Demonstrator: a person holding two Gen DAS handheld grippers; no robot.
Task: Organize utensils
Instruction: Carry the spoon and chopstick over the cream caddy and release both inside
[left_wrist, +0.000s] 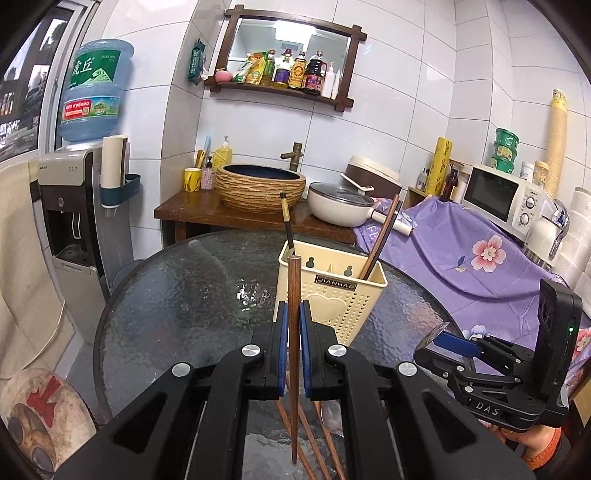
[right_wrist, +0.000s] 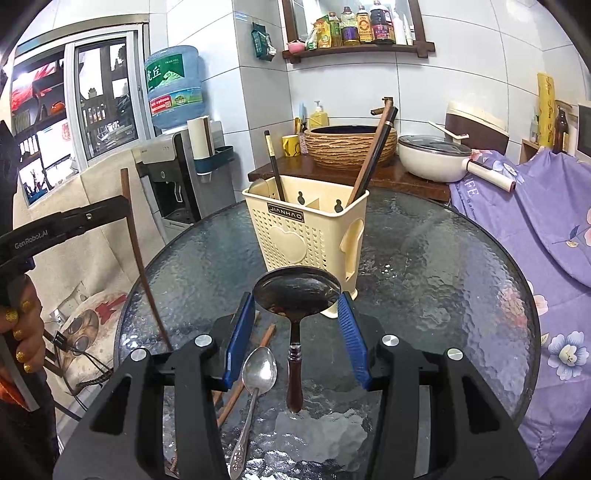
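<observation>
Brown wooden chopstick (left_wrist: 293, 343), slim and tapered, stood upright, clamped between the left gripper's (left_wrist: 293, 325) blue fingers (left_wrist: 281, 332) before a cream slotted holder (left_wrist: 332, 291) on the glass desk (left_wrist: 177, 295). The right gripper's (right_wrist: 297, 325) fingers stood apart around a dark ladle (right_wrist: 295, 291).

Utensil holder (right_wrist: 295, 236): cream plastic, dotted perforations, raised heart motif. Held chopstick (left_wrist: 293, 332): reddish-brown wood. Gripper pads (right_wrist: 351, 343): blue, ribbed, on black frames. Ladle (right_wrist: 295, 291): dark bowl, brown handle. Spoon (right_wrist: 258, 373): silver. Table (right_wrist: 443, 280): dark pebbled glass. Cloth (left_wrist: 443, 251): lilac, pink and white flowers. Basin (left_wrist: 260, 188): tan ridged bands, dark blue inside. Wall tiles (left_wrist: 406, 110): white.
</observation>
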